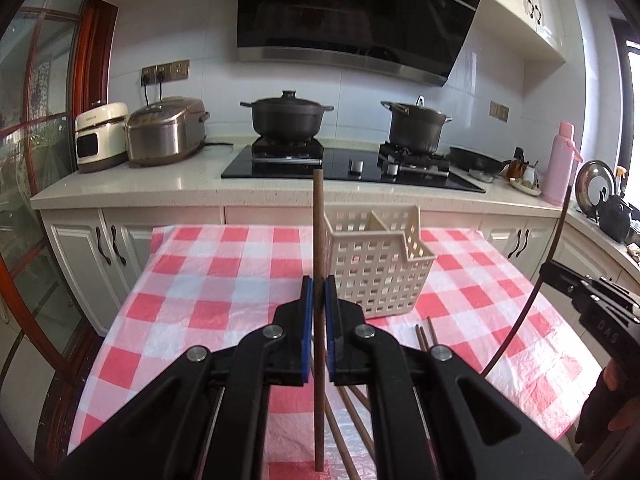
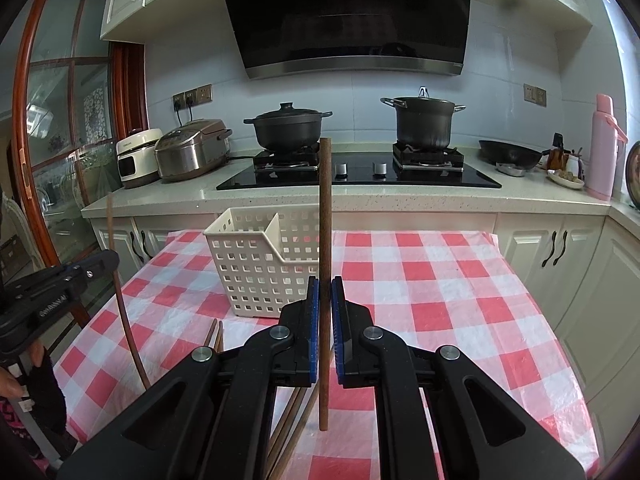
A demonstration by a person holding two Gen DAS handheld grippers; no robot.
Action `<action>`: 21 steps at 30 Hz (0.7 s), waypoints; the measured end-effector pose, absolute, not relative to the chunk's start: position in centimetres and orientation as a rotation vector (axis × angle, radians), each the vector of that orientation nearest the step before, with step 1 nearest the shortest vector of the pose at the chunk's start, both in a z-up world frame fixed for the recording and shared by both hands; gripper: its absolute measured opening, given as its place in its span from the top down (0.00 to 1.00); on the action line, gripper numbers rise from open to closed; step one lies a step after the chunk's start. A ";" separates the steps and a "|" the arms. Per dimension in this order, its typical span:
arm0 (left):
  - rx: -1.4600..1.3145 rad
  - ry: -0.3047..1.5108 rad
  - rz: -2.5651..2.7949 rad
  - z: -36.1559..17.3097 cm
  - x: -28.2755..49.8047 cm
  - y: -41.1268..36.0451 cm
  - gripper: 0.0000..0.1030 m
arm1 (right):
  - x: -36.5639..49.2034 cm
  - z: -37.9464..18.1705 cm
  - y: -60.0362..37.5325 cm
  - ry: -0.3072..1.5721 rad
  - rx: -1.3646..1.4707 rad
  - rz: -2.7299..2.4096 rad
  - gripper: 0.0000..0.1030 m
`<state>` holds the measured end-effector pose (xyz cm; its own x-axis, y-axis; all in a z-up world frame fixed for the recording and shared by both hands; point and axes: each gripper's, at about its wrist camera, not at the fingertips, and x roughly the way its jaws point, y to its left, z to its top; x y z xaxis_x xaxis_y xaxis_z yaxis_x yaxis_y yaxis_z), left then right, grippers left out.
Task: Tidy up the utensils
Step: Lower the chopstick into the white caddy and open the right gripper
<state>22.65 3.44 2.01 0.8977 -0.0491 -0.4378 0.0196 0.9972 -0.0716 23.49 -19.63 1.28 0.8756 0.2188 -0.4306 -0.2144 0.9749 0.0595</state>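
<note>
Left claw: pressed onto a brown chopstick, which stands upright between the blue pads, its lower tip hanging just over the checked cloth.
Loose chopsticks: several lie flat on the table, between the two claws and just in front of the basket; how many I cannot tell, since the claws cover most of them.
Basket: cream, perforated, split by a divider, standing on the table beyond the loose sticks; both compartments look bare, though the far one is only partly in sight.
Right claw: pinching a second chopstick, also upright, its top reaching as high as the stove edge behind.
Backdrop: two black pots on the hob, rice cookers at the left, a pink flask at the right.
</note>
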 end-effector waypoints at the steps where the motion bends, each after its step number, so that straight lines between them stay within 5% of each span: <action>1: -0.065 0.448 -0.037 2.2 22.6 3.4 0.94 | 23.6 1.4 -19.7 0.451 0.011 0.225 0.91; 21: -0.050 0.307 -0.102 11.7 28.4 0.6 0.94 | 30.2 6.8 -18.7 0.377 0.024 0.282 0.91</action>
<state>28.42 0.62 11.74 0.9481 -0.1074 -0.2994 0.0921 0.9936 -0.0646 30.16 -18.72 6.77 0.8910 0.2764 -0.3602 -0.2674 0.9606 0.0757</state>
